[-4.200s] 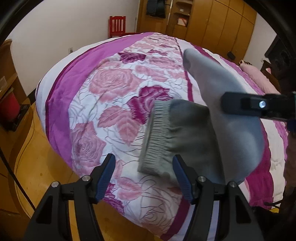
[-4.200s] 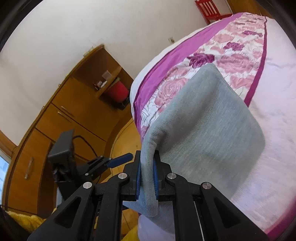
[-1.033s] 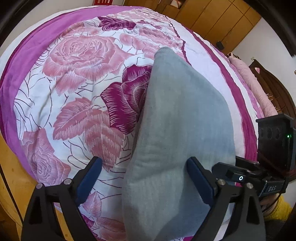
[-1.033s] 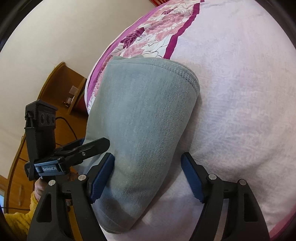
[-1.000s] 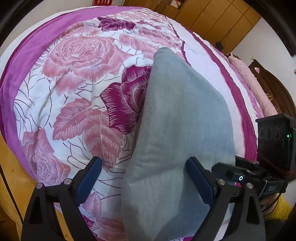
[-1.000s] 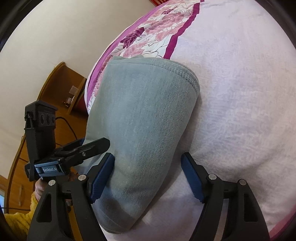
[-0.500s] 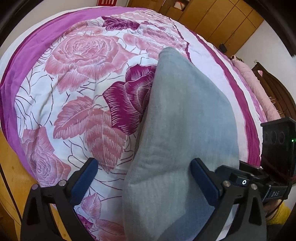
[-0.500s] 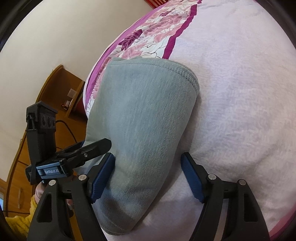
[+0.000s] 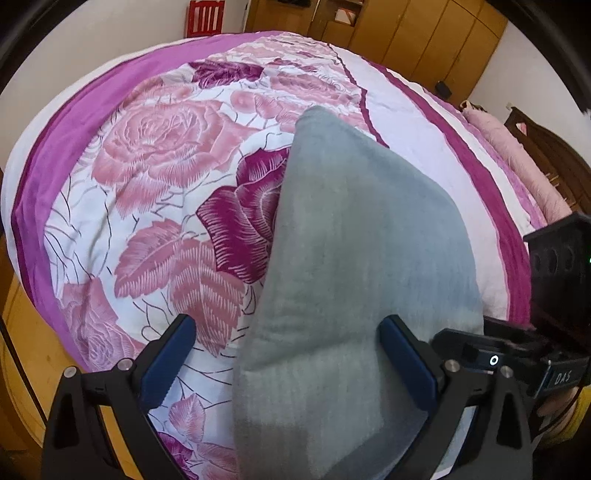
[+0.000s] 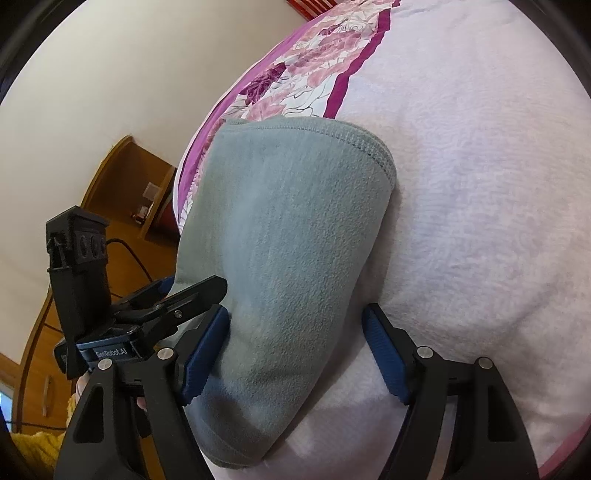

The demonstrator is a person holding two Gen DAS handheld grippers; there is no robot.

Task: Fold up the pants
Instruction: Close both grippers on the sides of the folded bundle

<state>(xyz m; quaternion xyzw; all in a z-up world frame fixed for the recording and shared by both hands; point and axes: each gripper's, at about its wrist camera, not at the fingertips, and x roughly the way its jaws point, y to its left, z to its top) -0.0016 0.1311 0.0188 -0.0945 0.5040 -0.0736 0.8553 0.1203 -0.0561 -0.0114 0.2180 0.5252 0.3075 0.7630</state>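
The grey fleece pants point(image 9: 362, 266) lie folded into a long bundle on the bed, with a stitched hem at the far end in the right wrist view point(image 10: 295, 229). My left gripper point(image 9: 284, 354) is open, its blue pads either side of the near end of the bundle. My right gripper point(image 10: 295, 343) is open too, straddling the same end from the other side. Neither holds the cloth. The right gripper's body point(image 9: 517, 358) shows at the right of the left wrist view, and the left gripper's body point(image 10: 110, 325) at the left of the right wrist view.
The bed carries a rose-patterned pink and purple cover point(image 9: 166, 177) with a plain pale strip point(image 10: 480, 184). A pink pillow point(image 9: 517, 158) lies at the far right. Wooden wardrobes point(image 9: 406, 33), a red chair point(image 9: 205, 18) and a wooden shelf unit point(image 10: 129, 192) surround the bed.
Both grippers have pulled back slightly from the pants over the last second. Four seconds ago the right gripper was shut on the pant leg; now it is open and the leg lies folded over.
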